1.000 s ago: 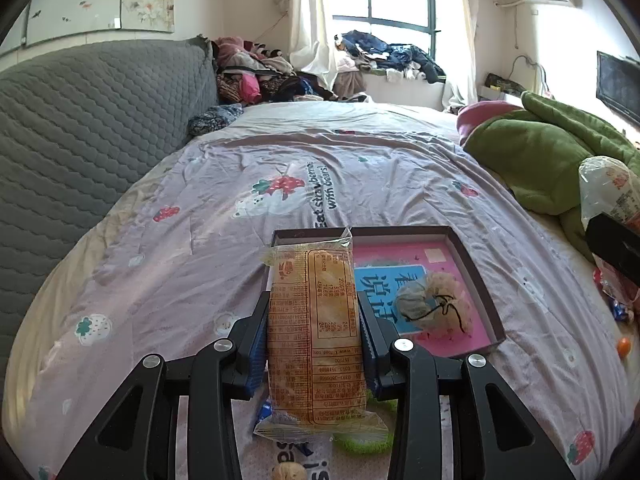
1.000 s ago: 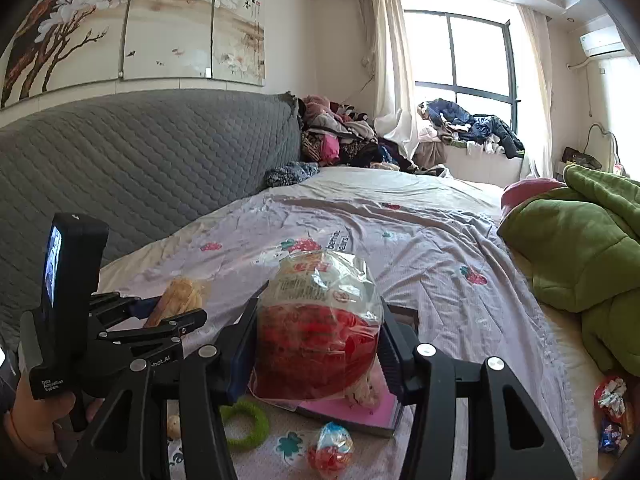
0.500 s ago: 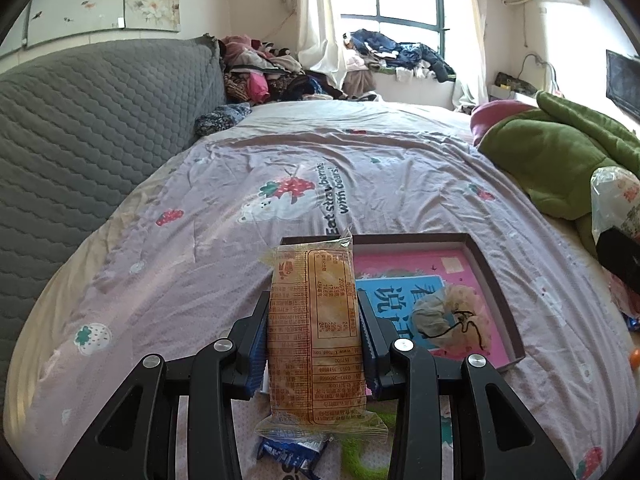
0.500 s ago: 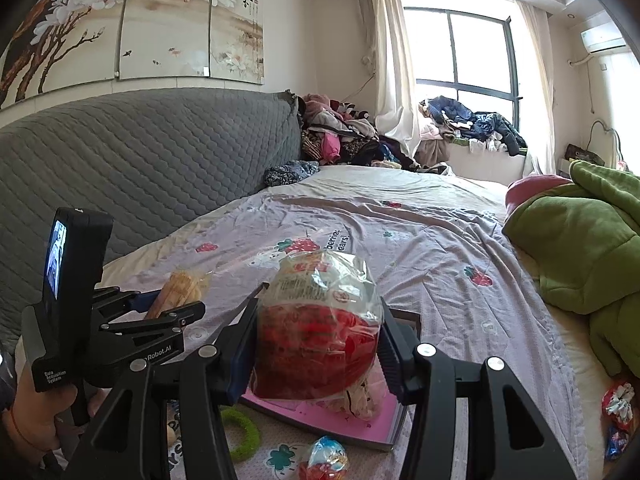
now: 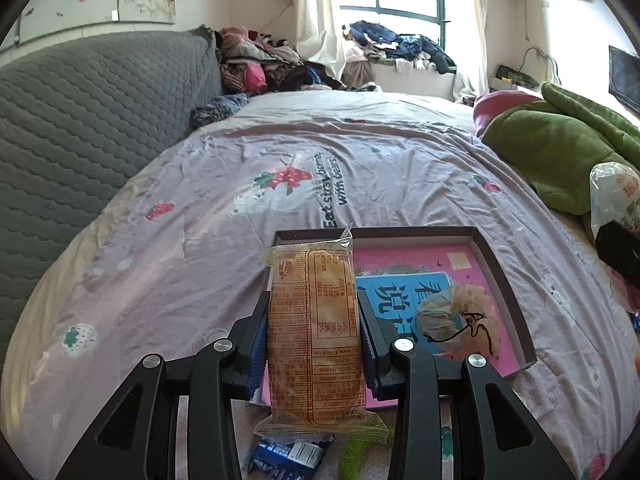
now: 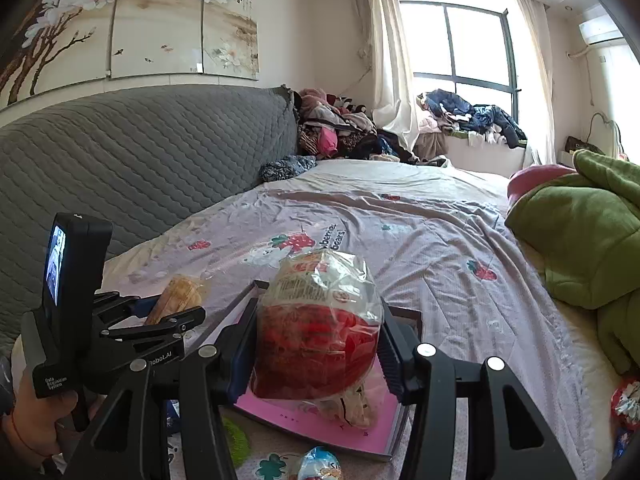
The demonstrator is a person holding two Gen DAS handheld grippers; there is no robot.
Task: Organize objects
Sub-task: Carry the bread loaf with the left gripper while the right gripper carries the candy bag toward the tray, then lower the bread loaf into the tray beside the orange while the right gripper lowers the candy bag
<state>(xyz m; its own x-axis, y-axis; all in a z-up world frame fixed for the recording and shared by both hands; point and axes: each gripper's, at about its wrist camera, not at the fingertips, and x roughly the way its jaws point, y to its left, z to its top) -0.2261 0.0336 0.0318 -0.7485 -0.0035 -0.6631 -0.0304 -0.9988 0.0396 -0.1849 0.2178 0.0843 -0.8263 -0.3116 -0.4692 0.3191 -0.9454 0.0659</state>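
Fingers of our left gripper (image 5: 314,334) pinch a long yellow cake packet (image 5: 316,328) across its narrow sides, so it stands lengthwise and can slide straight off into the shallow pink-lined box (image 5: 502,276) on the bed (image 5: 240,168). Our right gripper (image 6: 316,346) has its fingers clamped around a puffy red snack bag (image 6: 318,324), wider apart because the bag is bulky. Both loads hang over the box's near edge, we judge for dropping them in beside the frilly scrunchie (image 5: 458,322) lying there. A blue wrapper (image 5: 286,454) and a green ring (image 6: 236,438) lie outside it on the bed.
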